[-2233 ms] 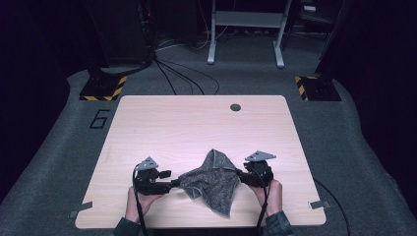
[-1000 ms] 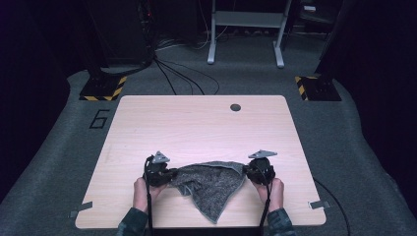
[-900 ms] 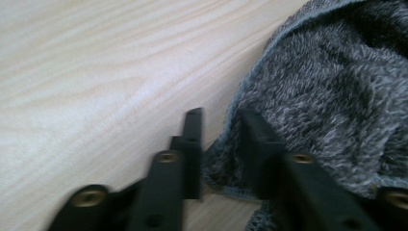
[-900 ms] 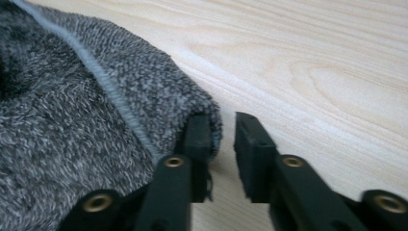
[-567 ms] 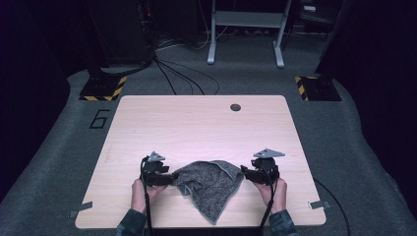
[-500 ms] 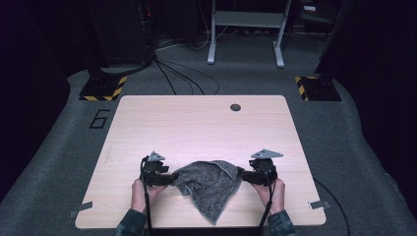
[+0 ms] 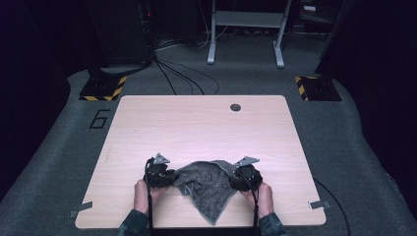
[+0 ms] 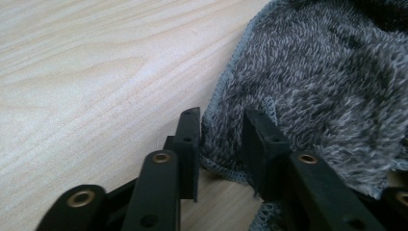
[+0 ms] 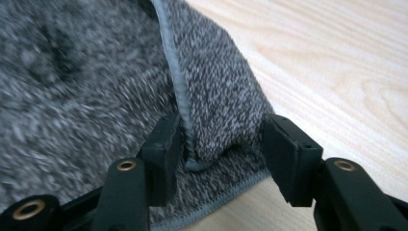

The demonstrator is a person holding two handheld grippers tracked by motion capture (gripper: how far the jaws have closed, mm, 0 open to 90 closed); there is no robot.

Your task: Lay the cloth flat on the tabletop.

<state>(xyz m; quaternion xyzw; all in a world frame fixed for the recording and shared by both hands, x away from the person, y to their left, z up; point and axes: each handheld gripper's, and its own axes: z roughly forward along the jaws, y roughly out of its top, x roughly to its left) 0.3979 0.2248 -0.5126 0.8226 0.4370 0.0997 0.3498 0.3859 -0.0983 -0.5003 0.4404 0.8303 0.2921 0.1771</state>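
Note:
A grey fluffy cloth (image 7: 206,189) lies bunched near the table's front edge, one corner pointing toward the person. My left gripper (image 7: 173,178) is at its left edge; in the left gripper view the jaws (image 8: 221,120) stand close together with the cloth's (image 8: 327,72) stitched edge pinched between them. At the cloth's right edge is my right gripper (image 7: 231,179). In the right gripper view its jaws (image 9: 221,130) stand wide apart around a raised fold of the cloth (image 9: 72,72), not squeezing it.
The pale wooden table (image 7: 196,128) has a round dark grommet (image 7: 235,107) near its far edge. Bits of tape (image 7: 81,210) mark the front corners. Cables and stand feet lie on the carpet beyond the table.
The cloth, held stretched between both grippers earlier, has slackened and bunched up. Both grippers have come closer together, the right one moving left. The right jaws have come apart.

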